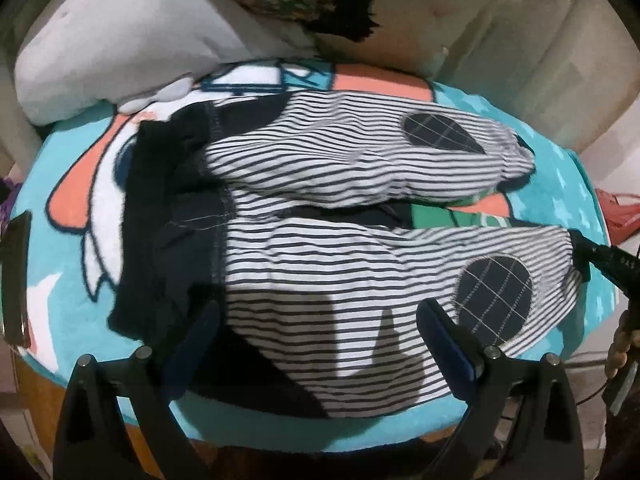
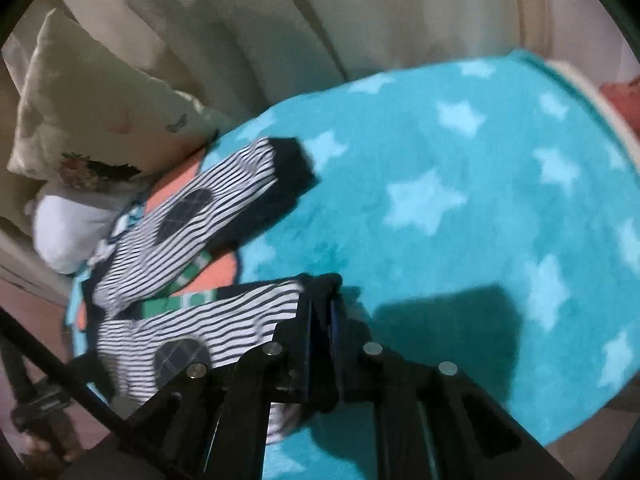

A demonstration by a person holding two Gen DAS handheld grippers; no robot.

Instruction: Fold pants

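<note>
Left wrist view takes in the whole scene from the near edge of the turquoise blanket (image 1: pixel 60 184): a white pillow (image 1: pixel 120 40) leans at its far-left corner, and the striped pants (image 1: pixel 320 280) lie flat across the middle, dark waistband (image 1: pixel 160 216) toward the left edge, both legs running toward the right edge. The far leg angles away from the near one, leaving a wedge of blanket between them. Each leg carries a dark checked knee patch (image 1: pixel 494 300). The left gripper (image 1: pixel 320 340) hovers over the near leg's upper part with its jaws spread wide and nothing between them. At the right edge the right gripper (image 1: pixel 588 256) meets the near leg's cuff.

Right wrist view shows what the other cannot: the right gripper (image 2: pixel 320 312) has its jaws pressed together on the near cuff (image 2: pixel 316 284), pinching the fabric. To its left lie both legs; the far leg's dark cuff (image 2: pixel 292 164) rests free on the blanket. To the right a broad stretch of star-printed blanket (image 2: pixel 460 200) spreads bare to the far-right edge. A patterned pillow (image 2: pixel 100 120) rests against the backing at the far-left corner, above the white one.
</note>
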